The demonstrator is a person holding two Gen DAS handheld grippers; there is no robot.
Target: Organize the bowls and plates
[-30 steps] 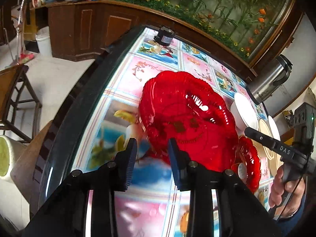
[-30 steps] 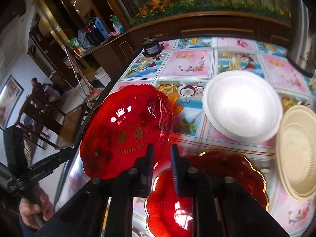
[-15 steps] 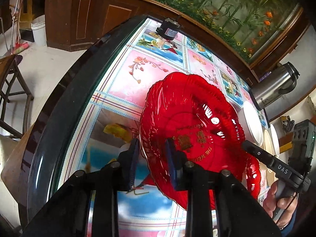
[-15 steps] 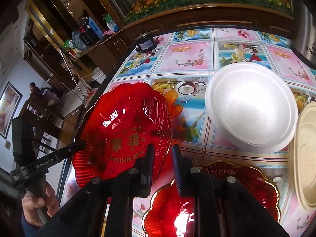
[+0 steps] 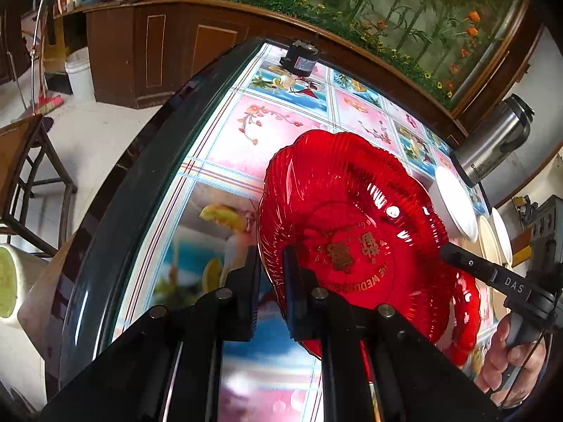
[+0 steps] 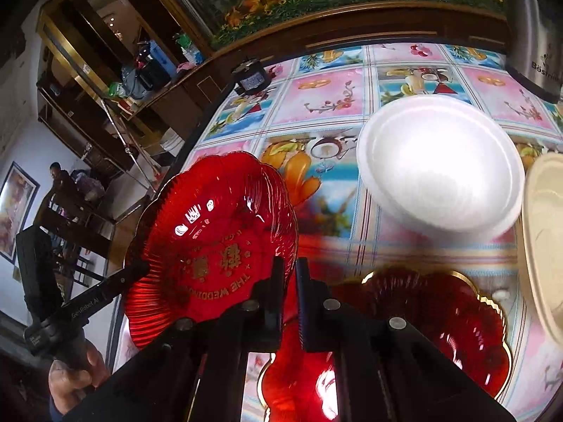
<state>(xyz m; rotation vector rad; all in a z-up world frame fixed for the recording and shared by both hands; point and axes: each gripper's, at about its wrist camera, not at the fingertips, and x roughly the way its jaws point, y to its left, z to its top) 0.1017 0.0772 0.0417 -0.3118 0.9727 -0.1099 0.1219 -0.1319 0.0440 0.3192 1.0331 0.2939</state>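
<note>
A red scalloped plate with gold lettering is held tilted above the table, gripped on two opposite rims. My left gripper is shut on its near rim. My right gripper is shut on its other rim, and the plate also shows in the right wrist view. A second red plate with a gold edge lies flat on the table below and to the right. A white foam plate and a cream plate lie farther right.
The table has a colourful patterned cloth and a dark curved edge. A small black device sits at the far end. A steel flask stands at the right. A wooden chair stands on the floor at left.
The red plate has been lifted off the table and tilted up. My left gripper closed on its rim; the right gripper keeps its grip.
</note>
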